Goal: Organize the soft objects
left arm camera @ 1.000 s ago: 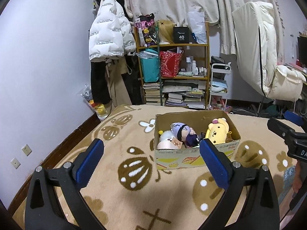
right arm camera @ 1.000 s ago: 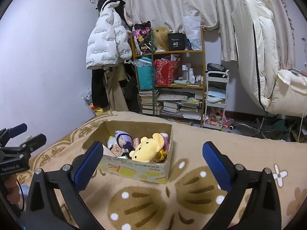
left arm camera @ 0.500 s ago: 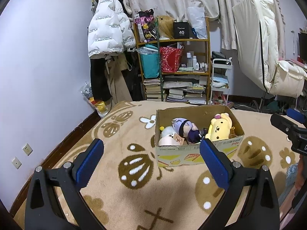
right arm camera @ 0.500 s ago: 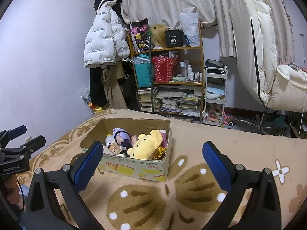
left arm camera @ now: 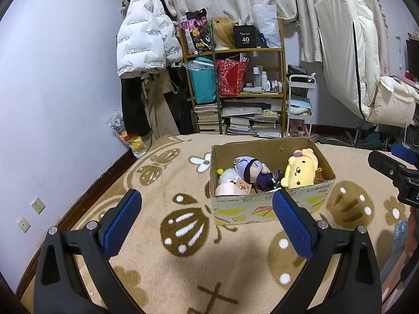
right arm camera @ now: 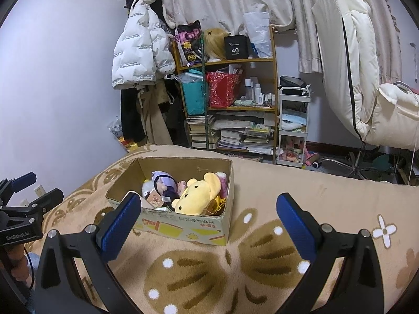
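Observation:
A cardboard box [left arm camera: 264, 209] stands on the beige patterned blanket [left arm camera: 183, 235]; it also shows in the right wrist view [right arm camera: 183, 229]. Inside lie a yellow plush dog [left arm camera: 299, 168] [right arm camera: 199, 197], a purple-haired plush doll [left arm camera: 251, 168] [right arm camera: 163, 181], a white fluffy toy [left arm camera: 230, 174] and a pink round item [left arm camera: 229, 189]. My left gripper [left arm camera: 207, 217] is open and empty, in front of the box's left part. My right gripper [right arm camera: 207, 218] is open and empty, in front of the box's right side.
A cluttered wooden shelf [left arm camera: 235, 89] with books and bags stands beyond the bed, a white puffer jacket [left arm camera: 146, 44] hangs to its left, a white cart [left arm camera: 299, 104] and a cream chair [left arm camera: 366, 73] to its right. The wall [left arm camera: 52, 104] runs along the bed's left edge.
Both grippers have risen or tilted slightly, so the box sits a little lower and nearer in both views. Both stay open and empty.

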### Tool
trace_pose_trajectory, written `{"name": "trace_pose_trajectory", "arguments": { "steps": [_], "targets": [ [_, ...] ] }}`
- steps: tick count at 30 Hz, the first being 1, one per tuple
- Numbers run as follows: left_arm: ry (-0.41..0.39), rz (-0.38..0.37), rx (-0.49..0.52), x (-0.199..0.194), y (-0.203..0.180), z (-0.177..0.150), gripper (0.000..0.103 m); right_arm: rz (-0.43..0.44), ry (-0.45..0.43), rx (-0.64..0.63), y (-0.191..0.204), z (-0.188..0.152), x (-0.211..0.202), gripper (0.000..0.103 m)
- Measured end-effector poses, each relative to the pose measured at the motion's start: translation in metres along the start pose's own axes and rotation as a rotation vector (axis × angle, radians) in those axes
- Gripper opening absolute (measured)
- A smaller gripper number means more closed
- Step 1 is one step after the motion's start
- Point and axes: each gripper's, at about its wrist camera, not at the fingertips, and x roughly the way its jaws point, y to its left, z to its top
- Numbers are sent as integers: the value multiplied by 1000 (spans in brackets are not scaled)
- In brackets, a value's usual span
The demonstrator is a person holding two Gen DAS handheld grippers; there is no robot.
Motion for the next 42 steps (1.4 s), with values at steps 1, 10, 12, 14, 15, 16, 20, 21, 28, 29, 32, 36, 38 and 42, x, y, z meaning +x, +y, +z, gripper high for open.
{"name": "trace_pose_trajectory", "arguments": {
  "steps": [1, 10, 12, 14, 15, 16, 20, 21, 28, 29, 32, 36, 38, 42],
  "targets": [
    [1, 1, 0, 1, 0, -1, 99, 1, 1, 3, 0, 0, 1, 103],
    [4, 0, 0, 3, 0, -1, 99, -1, 0, 0, 1, 0, 1, 103],
    [3, 0, 0, 3, 0, -1, 99, -3, 1, 2, 1, 0, 1, 103],
    [-1, -5, -1, 4, 0, -2, 99, -1, 0, 3, 1, -1, 1, 103],
    [-5, -13, -1, 3, 0, -2, 99, -3, 0, 3, 1, 0, 1, 103],
    [-6, -16, -2, 4, -1, -3, 100, -3, 0, 3, 1, 0, 1, 103],
    [-12, -20, -1, 4, -2, -4, 100, -2, 0, 3, 1, 0, 0, 103],
    [-12, -17, -1, 4, -2, -4, 100, -1, 1, 3, 1, 0, 0, 103],
    [14, -21, -6, 6, -1, -3, 100, -2, 1, 4, 2, 0, 1, 103],
    [12, -21, -4, 6, -1, -3, 100, -2, 1, 4, 2, 0, 1, 103],
    [12, -23, 0, 6, 0, -3, 100, -3, 2, 4, 2, 0, 1, 103],
    [10, -19, 1, 6, 0, -2, 100, -2, 1, 4, 2, 0, 0, 103],
    [10, -18, 2, 6, -1, -2, 100, -4, 1, 4, 2, 0, 1, 103],
    [10, -18, 1, 6, -1, -2, 100, -2, 2, 4, 1, 1, 0, 103]
  ]
}}
